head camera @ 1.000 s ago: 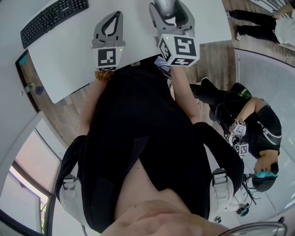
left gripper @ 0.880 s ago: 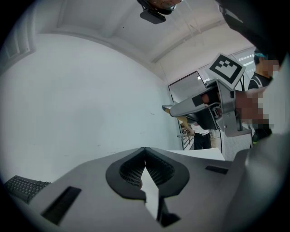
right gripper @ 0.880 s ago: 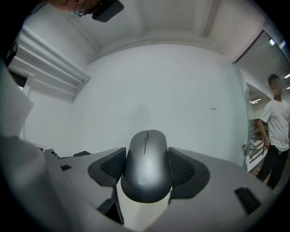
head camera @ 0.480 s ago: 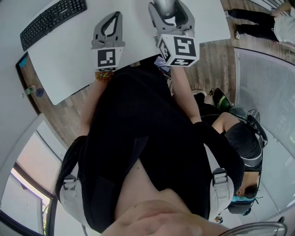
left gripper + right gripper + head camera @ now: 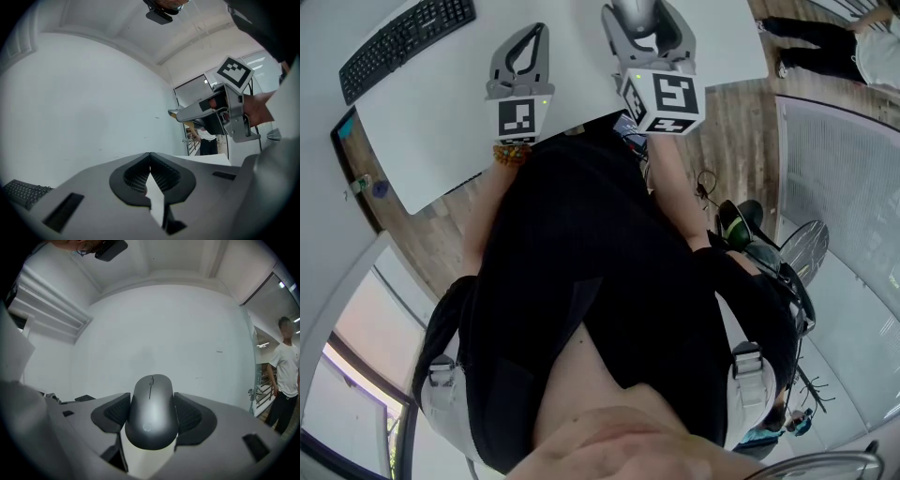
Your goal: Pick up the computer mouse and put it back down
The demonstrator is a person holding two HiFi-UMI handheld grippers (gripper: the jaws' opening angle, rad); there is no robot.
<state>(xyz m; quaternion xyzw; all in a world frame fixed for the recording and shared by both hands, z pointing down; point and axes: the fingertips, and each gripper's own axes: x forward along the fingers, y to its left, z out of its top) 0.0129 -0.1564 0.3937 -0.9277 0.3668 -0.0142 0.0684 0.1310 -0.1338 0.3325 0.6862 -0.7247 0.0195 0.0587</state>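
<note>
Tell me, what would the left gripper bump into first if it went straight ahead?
Probably nothing close: the left gripper, jaws shut, points over bare table towards the white wall, which looks like the first thing in line. The keyboard lies off to its left.

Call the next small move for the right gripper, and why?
Probably ease the right gripper straight down until the grey mouse meets the white table, before opening. Its jaws grip the mouse by its sides over the table, so only the put-down seems left. Height off the table is unclear.
</note>
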